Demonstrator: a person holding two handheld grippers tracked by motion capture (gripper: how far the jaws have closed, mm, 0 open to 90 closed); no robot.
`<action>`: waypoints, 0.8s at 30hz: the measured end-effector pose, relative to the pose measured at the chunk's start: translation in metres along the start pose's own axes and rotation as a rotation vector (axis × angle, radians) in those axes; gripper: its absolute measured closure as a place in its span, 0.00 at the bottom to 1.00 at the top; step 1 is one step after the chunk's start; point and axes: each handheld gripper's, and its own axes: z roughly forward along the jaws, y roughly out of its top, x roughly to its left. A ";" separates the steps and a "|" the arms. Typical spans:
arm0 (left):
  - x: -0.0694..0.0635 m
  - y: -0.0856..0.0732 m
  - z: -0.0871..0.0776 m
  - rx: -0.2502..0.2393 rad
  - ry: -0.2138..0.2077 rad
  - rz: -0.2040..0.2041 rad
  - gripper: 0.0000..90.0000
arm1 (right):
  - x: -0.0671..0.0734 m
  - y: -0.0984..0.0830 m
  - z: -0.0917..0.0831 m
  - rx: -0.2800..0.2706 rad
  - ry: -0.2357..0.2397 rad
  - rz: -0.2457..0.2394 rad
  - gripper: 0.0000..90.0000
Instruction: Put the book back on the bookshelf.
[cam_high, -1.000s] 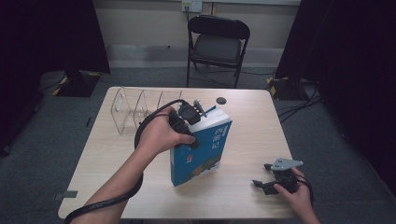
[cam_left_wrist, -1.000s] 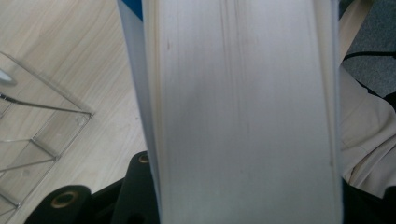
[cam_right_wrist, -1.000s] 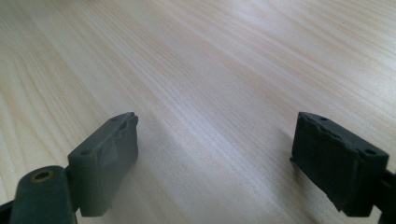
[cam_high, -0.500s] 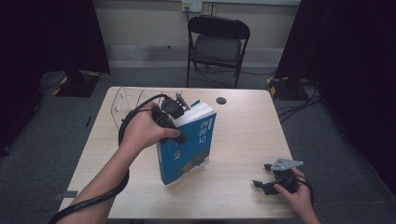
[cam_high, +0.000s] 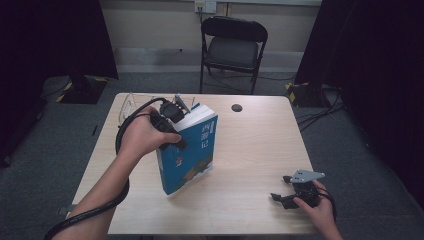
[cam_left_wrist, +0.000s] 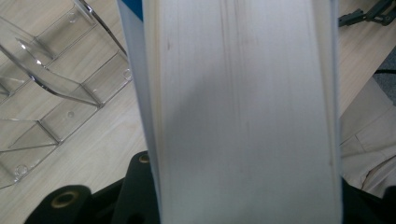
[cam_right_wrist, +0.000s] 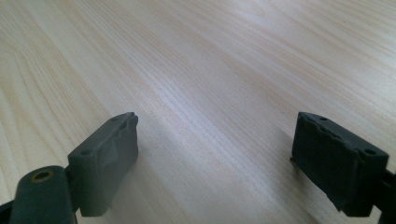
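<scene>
Now the left gripper, clamped on the blue book, carries it upright beside the clear rack, next needing a slot lined up, while the right gripper rests open.

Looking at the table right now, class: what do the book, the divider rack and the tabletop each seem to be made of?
Book: paper pages, pale and finely lined at the edge; glossy blue cover, probably coated card.
Rack: clear, see-through and shiny, likely acrylic.
Tabletop: pale wood grain, smooth; wood or laminate.

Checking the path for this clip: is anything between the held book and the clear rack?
Nothing visible. The left gripper holds the book upright right beside the clear rack, with bare table between them.
</scene>
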 end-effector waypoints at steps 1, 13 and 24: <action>0.001 -0.001 0.000 -0.002 0.001 -0.004 0.69 | 0.000 0.000 0.000 0.000 0.000 0.000 0.15; 0.016 -0.012 -0.009 -0.007 0.025 -0.064 0.69 | 0.000 0.000 0.000 -0.001 0.000 0.000 0.15; 0.028 -0.021 -0.009 -0.008 0.041 -0.116 0.69 | 0.000 0.000 0.000 0.000 -0.002 0.000 0.15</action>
